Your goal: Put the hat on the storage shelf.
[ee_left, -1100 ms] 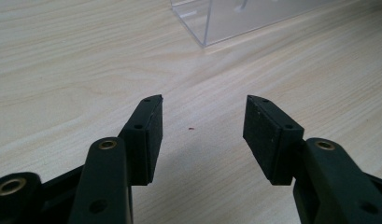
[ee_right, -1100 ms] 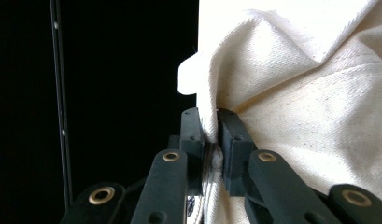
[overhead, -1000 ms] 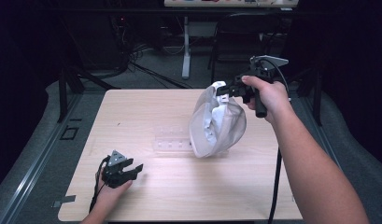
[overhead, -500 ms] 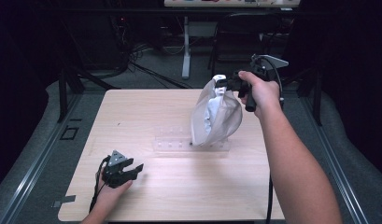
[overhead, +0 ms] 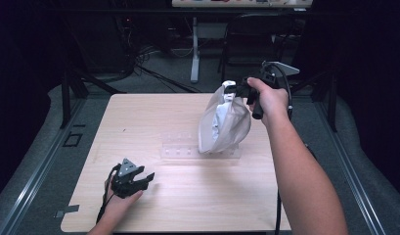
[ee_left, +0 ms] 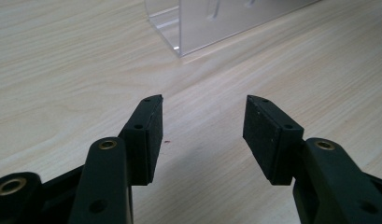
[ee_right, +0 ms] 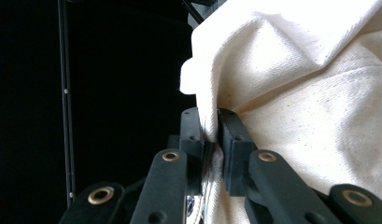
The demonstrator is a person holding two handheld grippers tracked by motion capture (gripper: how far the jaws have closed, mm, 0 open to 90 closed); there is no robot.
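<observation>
A cream cloth bag [overhead: 222, 125] hangs above the right half of the table, gathered at its top edge in my right gripper [overhead: 235, 91]. In the right gripper view the cloth bag [ee_right: 300, 93] is pinched between the two black pads, and my right gripper [ee_right: 211, 135] is shut on it. A clear plastic rack [overhead: 188, 149] lies on the table under and left of the bag. My left gripper [overhead: 144, 178] rests low near the table's front left, open, with bare wood between its pads [ee_left: 146, 133]. The clear rack [ee_left: 212, 21] shows ahead of it.
The light wooden table [overhead: 139, 122] has dark floor and metal rails around it. Behind its far edge stand a chair [overhead: 246, 39], a white post and tangled cables. A cable hangs from the right gripper along the forearm.
The right hand has lifted the bag slightly and shifted it a little; the bag now hangs a bit narrower. The left gripper has stayed where it was.
</observation>
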